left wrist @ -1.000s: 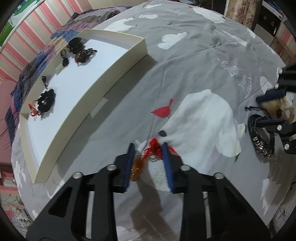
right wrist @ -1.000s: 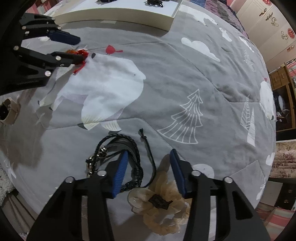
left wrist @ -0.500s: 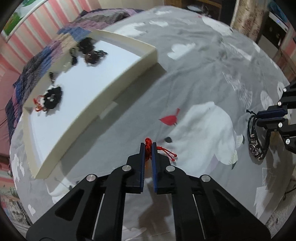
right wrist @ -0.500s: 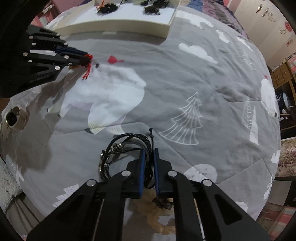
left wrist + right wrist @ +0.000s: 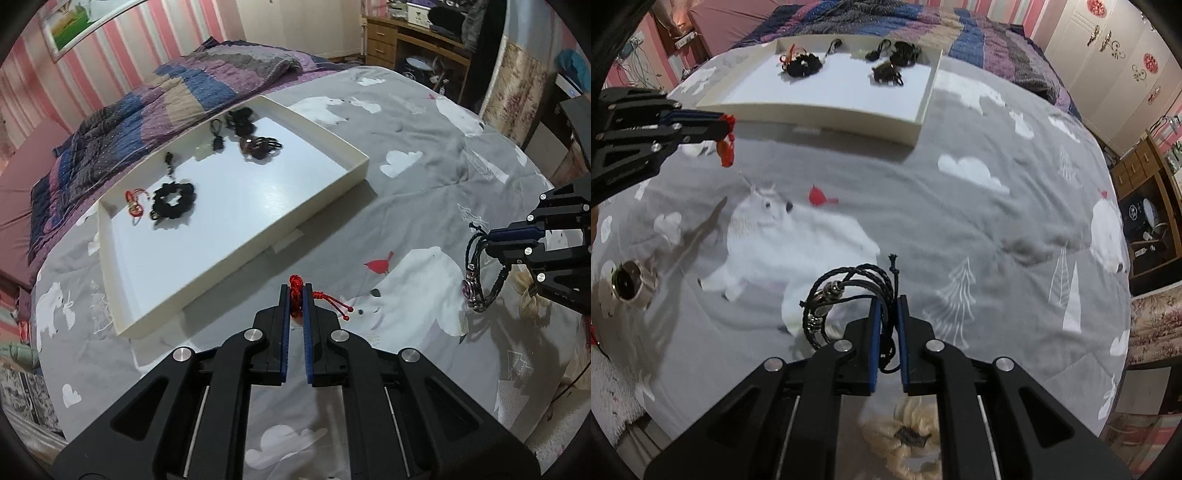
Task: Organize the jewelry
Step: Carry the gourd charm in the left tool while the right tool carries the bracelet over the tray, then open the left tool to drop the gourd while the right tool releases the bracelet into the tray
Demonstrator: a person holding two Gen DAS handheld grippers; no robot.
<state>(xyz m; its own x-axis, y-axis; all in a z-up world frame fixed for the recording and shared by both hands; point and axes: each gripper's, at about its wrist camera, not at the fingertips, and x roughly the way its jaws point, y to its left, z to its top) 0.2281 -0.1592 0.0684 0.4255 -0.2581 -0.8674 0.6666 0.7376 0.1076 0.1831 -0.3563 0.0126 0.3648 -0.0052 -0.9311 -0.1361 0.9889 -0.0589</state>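
Change since earlier: both pieces, lying on the bedspread a second ago, are now being carried clear of it, the jaws having closed on them.
Left gripper: the red cord bracelet is being pinched between clenched jaws, its tassel ends dangling.
Right gripper: the black braided bracelet is being gripped by its cords.
Step in hand: both pieces are being lifted, judged as the carry toward the white tray.
Next move: both are to be brought over the tray's near wall and released on bare floor, apart from the pieces already lying there.
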